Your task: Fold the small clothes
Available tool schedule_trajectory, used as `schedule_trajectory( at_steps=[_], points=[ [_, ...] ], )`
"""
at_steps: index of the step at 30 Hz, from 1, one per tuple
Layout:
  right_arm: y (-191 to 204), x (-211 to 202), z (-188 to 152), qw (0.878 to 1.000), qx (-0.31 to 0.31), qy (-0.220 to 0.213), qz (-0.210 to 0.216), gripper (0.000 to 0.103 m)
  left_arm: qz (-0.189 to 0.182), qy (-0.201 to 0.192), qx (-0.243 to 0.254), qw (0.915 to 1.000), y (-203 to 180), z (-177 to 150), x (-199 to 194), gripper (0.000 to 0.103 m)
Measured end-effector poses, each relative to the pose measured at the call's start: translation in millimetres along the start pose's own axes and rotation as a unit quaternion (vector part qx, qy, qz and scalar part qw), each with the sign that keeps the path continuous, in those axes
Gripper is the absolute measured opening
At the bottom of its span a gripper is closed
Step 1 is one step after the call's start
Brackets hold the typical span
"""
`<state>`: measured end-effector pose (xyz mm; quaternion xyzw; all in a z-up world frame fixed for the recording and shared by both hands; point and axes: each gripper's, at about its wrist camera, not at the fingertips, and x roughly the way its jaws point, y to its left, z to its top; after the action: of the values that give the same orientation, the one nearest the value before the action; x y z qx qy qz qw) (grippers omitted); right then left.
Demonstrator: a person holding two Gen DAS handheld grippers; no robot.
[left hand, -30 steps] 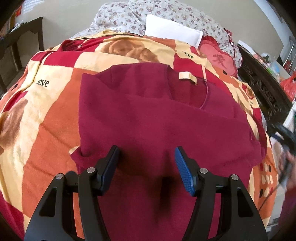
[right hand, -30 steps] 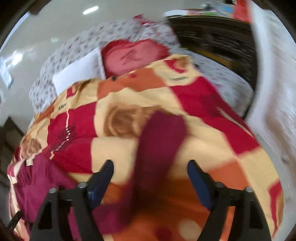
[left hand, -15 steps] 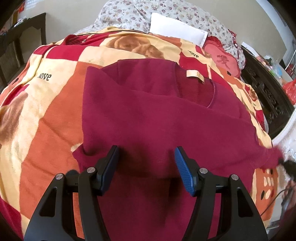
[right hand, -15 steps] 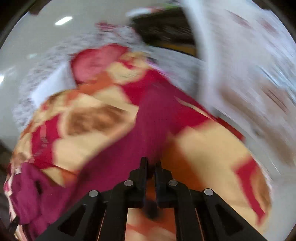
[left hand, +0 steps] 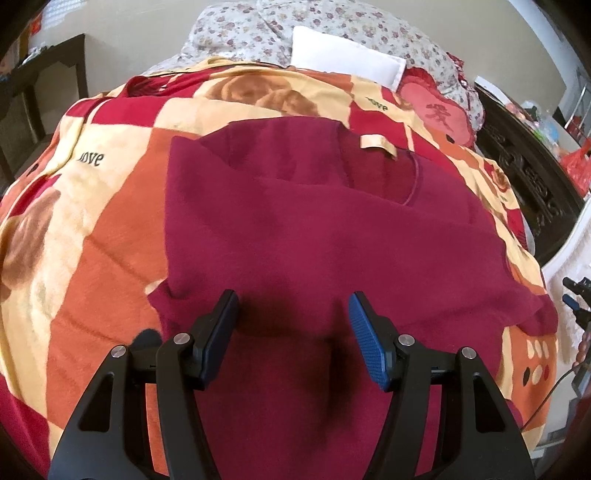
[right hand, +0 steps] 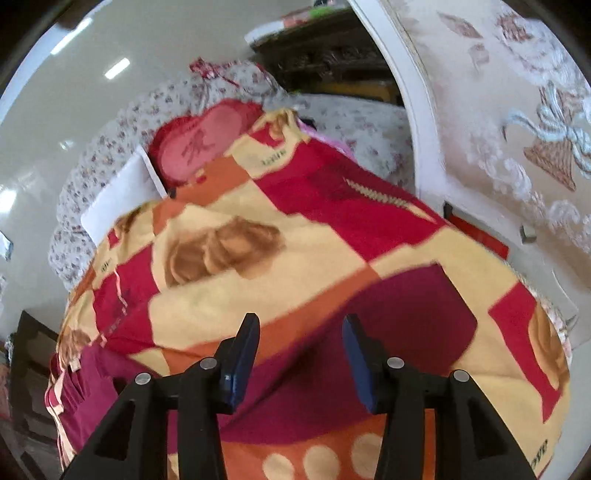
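Observation:
A dark red long-sleeved top [left hand: 314, 229] lies on the patterned blanket [left hand: 92, 229], neck with a beige label [left hand: 378, 144] toward the pillows. Its left sleeve is folded in over the body. My left gripper [left hand: 291, 317] is open and empty just above the top's lower middle. In the right wrist view the top's right sleeve [right hand: 399, 314] lies stretched out flat on the blanket. My right gripper [right hand: 300, 347] is open over that sleeve, holding nothing. The right gripper also shows at the far right edge of the left wrist view [left hand: 576, 299].
A white pillow [left hand: 343, 62], a red pillow [left hand: 436, 114] and a floral quilt [left hand: 258, 33] lie at the bed's head. Dark carved furniture [left hand: 528, 173] stands to the right. A white embroidered footboard [right hand: 498, 110] rises beside the bed's right edge.
The right gripper was shut on the sleeve half a second ago, pulled it out to the right, and has now opened and let it lie flat. The left gripper stayed open.

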<state>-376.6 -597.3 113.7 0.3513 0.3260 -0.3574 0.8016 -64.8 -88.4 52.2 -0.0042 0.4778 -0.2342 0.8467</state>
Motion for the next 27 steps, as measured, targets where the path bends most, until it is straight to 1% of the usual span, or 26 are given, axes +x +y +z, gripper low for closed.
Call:
schedule_trajectory(
  at_steps=[1,2,4,5,6,8,10,11,12,14,16,17,18,19,20,21,22,23,24,25,26,27],
  points=[
    [-1.5,11.1,2.3,1.000,0.004,0.019,-0.023,0.045,0.001,0.002,-0.004,1.0000,1.8,0.3,1.5,0.062],
    [-5.7,22.3,4.6,0.999,0.012,0.030,-0.028,0.045,0.000,0.003,-0.007,1.0000,2.3,0.7,2.4,0.062],
    [-19.4,46.4,4.9,0.997,0.047,0.061,-0.027,0.045,-0.002,0.002,-0.015,0.9999,3.2,0.7,2.1,0.062],
    [-27.9,60.2,4.4,0.994,0.073,0.074,-0.015,0.045,-0.003,0.001,-0.015,0.9999,2.4,0.1,1.0,0.062],
    [-31.5,68.5,3.8,0.993,0.084,0.078,-0.009,0.045,-0.003,0.000,-0.012,0.9999,1.2,-0.3,0.5,0.062],
    [-32.0,79.0,5.7,0.993,0.085,0.077,-0.010,0.045,-0.001,0.002,-0.003,1.0000,-1.3,-1.2,-0.6,0.062],
    [-27.4,79.4,7.9,0.995,0.067,0.070,-0.020,0.036,-0.002,0.001,0.000,1.0000,-1.4,-2.1,-2.6,0.062],
    [-25.1,77.1,8.8,0.996,0.058,0.068,-0.023,0.021,-0.002,0.000,-0.002,1.0000,0.3,-1.9,-3.1,0.062],
    [-26.0,72.1,9.6,0.996,0.055,0.063,-0.016,0.009,-0.003,0.000,-0.007,1.0000,2.6,-1.8,-4.1,0.062],
    [-28.5,56.0,13.0,0.997,0.060,0.045,0.009,0.007,-0.006,-0.001,-0.014,0.9999,7.5,-0.6,-6.1,0.062],
    [-22.4,29.4,21.1,0.998,0.053,0.009,0.036,0.004,-0.002,-0.005,-0.017,0.9998,13.7,2.5,-10.2,0.062],
    [-14.0,9.9,27.4,0.997,0.045,-0.019,0.063,0.000,0.000,-0.009,-0.018,0.9998,16.3,4.5,-12.6,0.062],
    [-2.4,-11.0,34.2,0.995,0.032,-0.046,0.088,0.000,0.001,-0.013,-0.021,0.9997,19.3,6.4,-15.2,0.062],
    [10.4,-30.7,40.0,0.991,0.019,-0.071,0.113,0.000,0.001,-0.017,-0.024,0.9995,22.7,8.5,-18.1,0.062],
    [30.3,-55.3,46.7,0.983,0.000,-0.098,0.158,0.000,0.002,-0.022,-0.029,0.9993,26.3,10.6,-21.5,0.062],
    [47.3,-70.8,50.3,0.975,-0.017,-0.111,0.190,0.000,0.002,-0.027,-0.034,0.9990,30.7,13.3,-25.0,0.062],
    [68.5,-86.1,53.1,0.968,-0.044,-0.121,0.213,0.000,0.003,-0.034,-0.043,0.9985,36.0,15.9,-29.5,0.062],
    [91.2,-98.5,54.5,0.963,-0.074,-0.123,0.226,0.000,0.005,-0.037,-0.048,0.9981,40.0,17.8,-31.7,0.062],
    [110.9,-106.0,54.4,0.961,-0.093,-0.118,0.232,0.000,0.005,-0.041,-0.060,0.9974,45.6,19.2,-35.2,0.062],
    [119.0,-106.0,53.9,0.963,-0.091,-0.109,0.231,0.000,0.002,-0.042,-0.068,0.9968,49.6,19.8,-37.2,0.062],
    [125.4,-98.4,53.1,0.969,-0.083,-0.085,0.217,0.000,-0.003,-0.044,-0.077,0.9961,54.5,19.7,-39.6,0.062],
    [126.4,-90.2,51.9,0.974,-0.080,-0.068,0.199,0.003,-0.005,-0.044,-0.079,0.9959,56.6,18.9,-40.7,0.062]
  ],
)
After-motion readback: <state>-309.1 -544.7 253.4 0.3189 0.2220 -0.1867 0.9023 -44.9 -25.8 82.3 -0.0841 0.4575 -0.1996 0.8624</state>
